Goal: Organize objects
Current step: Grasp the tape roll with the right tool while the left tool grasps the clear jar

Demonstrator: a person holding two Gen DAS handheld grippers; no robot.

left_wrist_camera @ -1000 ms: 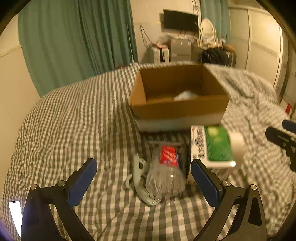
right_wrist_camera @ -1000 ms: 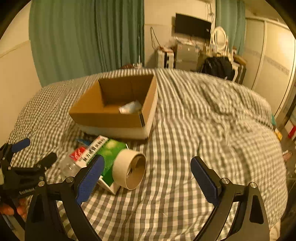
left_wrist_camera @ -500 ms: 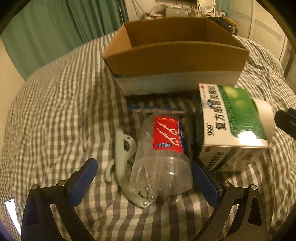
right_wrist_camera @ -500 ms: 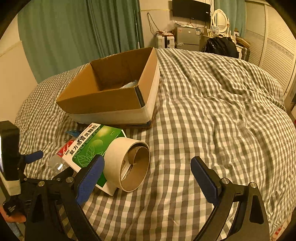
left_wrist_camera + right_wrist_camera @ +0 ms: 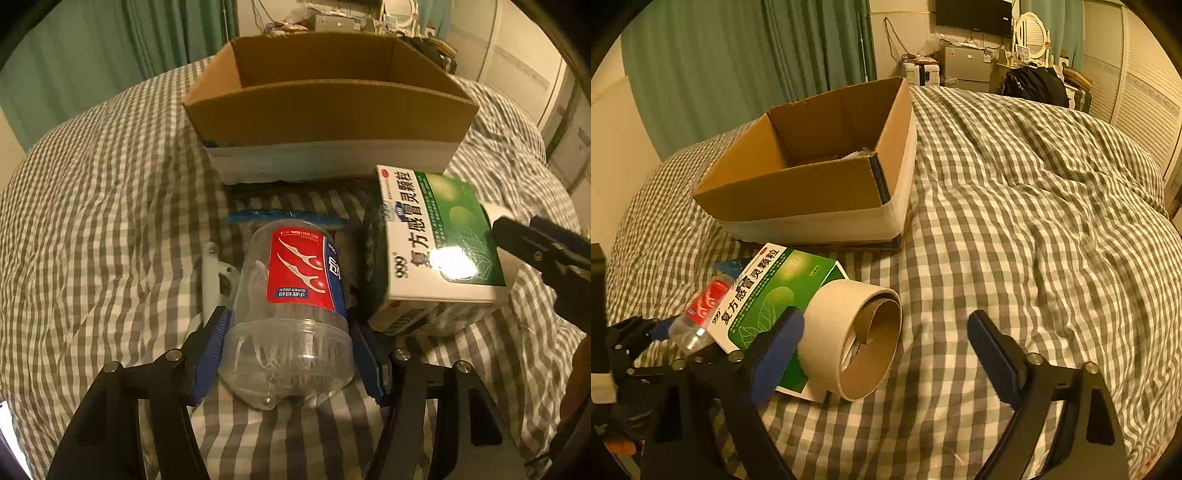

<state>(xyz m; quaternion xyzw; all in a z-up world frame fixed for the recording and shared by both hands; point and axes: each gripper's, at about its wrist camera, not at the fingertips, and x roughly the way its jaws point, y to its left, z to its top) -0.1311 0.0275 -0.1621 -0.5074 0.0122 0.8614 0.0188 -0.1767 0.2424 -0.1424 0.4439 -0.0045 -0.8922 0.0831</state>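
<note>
- The left gripper (image 5: 291,354) has its 2 blue pads pressed on the sides of the clear floss-pick jar (image 5: 291,299), which lies on its side on the checked bedspread (image 5: 103,206).
- The green medicine box (image 5: 439,240) lies just right of the jar, in front of the cardboard box (image 5: 328,110).
- The right gripper (image 5: 886,354) stands wide, nothing held; the tape roll (image 5: 853,336) lies between its fingers, nearer the left one, resting on the medicine box.

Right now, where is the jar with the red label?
In the left wrist view, the clear jar lies on the checked bedspread between the left gripper's fingers, just left of the green medicine box.
</note>
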